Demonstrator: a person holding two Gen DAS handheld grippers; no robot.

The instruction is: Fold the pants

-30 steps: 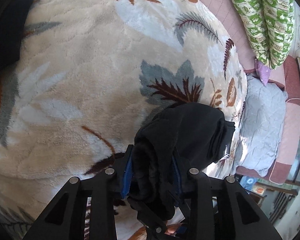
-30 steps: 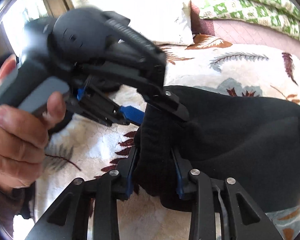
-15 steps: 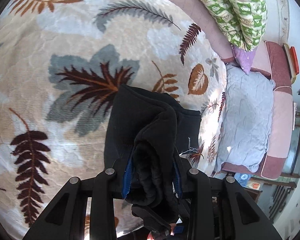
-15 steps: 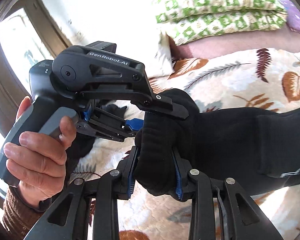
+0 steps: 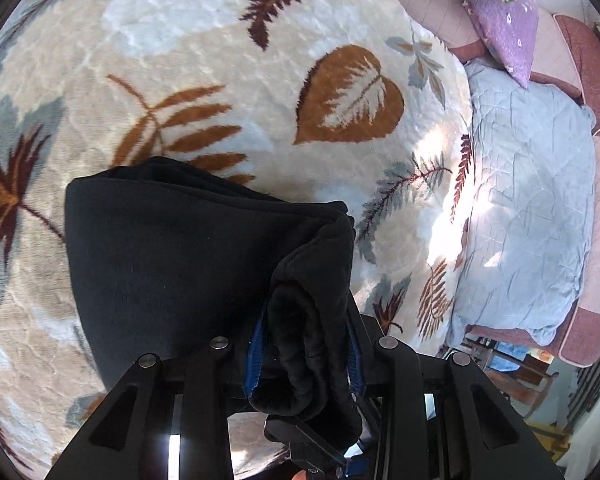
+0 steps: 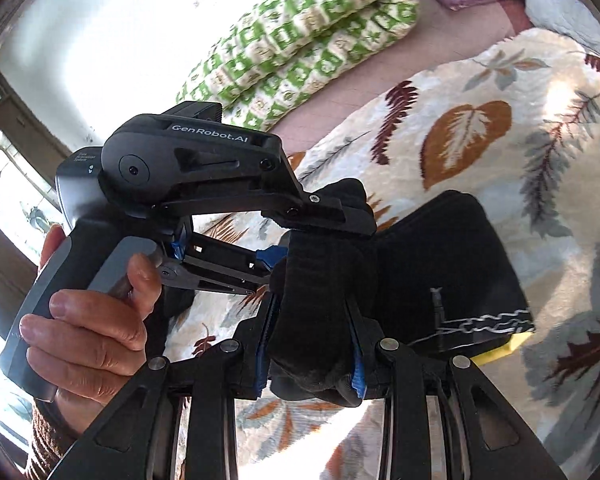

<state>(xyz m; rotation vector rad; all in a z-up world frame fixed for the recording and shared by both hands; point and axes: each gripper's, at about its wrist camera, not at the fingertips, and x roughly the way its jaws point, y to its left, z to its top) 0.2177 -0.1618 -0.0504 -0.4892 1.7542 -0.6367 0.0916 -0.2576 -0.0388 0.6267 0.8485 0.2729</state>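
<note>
**Both grippers clamping the folded black pants above the bed**

The left gripper [image 5: 304, 344] is gripping a thick bunched edge of the black pants [image 5: 172, 268], its blue-padded jaws clenched on the fabric. The right gripper [image 6: 312, 344] is pinching another bunched edge of the same pants [image 6: 440, 264], jaws squeezed on the cloth. The folded garment is hanging between the two, over the leaf-patterned blanket [image 5: 228, 60] covering the bed. In the right wrist view, a hand [image 6: 88, 320] is wrapping around the left gripper's handle. A green-patterned pillow [image 6: 300, 36] and a purple cushion [image 5: 504, 28] are lying beyond the blanket.
</note>
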